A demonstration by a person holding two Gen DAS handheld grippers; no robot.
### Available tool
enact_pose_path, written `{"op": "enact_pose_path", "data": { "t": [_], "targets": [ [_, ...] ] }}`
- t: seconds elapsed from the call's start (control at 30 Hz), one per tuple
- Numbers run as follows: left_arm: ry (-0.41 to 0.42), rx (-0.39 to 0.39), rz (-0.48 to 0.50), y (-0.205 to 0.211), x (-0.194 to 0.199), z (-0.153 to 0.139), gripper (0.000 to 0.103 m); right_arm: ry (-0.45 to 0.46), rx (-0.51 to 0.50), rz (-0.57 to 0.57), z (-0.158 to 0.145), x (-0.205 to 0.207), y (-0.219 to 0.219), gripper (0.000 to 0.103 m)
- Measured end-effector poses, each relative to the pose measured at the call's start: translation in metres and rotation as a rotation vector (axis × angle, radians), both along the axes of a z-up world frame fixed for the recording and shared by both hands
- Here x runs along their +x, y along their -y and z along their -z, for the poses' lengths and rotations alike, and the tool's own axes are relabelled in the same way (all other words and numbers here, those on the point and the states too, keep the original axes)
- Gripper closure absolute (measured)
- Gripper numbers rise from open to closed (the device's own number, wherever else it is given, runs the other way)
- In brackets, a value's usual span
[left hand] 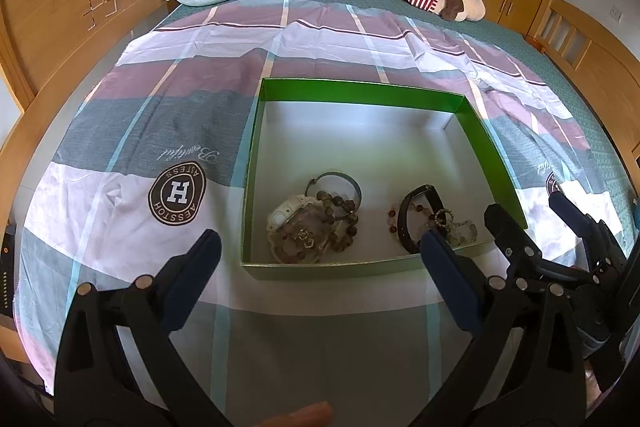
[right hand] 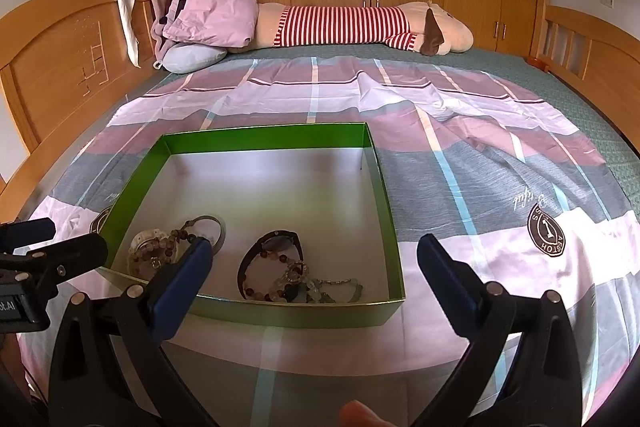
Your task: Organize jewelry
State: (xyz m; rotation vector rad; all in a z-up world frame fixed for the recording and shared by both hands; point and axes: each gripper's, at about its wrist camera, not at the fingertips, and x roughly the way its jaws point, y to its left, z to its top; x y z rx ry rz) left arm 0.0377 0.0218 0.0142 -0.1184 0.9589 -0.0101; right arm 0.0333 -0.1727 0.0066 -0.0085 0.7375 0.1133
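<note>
The green box (left hand: pixel 360 95) sat on the plaid bedspread (left hand: pixel 160 115) near the bed's front edge, probably so both tools could reach it easily. All the jewelry lay inside, bunched against the near wall in 2 heaps: a white watch with dark bead bracelets (left hand: pixel 312 223) and a black watch with pale beads (left hand: pixel 432 223). The back half of the box floor was bare, leaving room to spread pieces out. The left gripper (left hand: pixel 320 247) and right gripper (right hand: pixel 314 253) both hovered just short of the near wall, jaws spread wide and empty. That low wall was the edge to clear going in.
</note>
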Motion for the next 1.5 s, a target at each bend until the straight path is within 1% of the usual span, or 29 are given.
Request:
{"op": "enact_pose_path", "data": {
  "t": [1.5],
  "targets": [
    [0.002,0.010,0.037,0.0024,0.0012,-0.0019,0.002,-0.001,-0.011,-0.008,0.0040,-0.0022,-0.0054,0.001]
  ]
}}
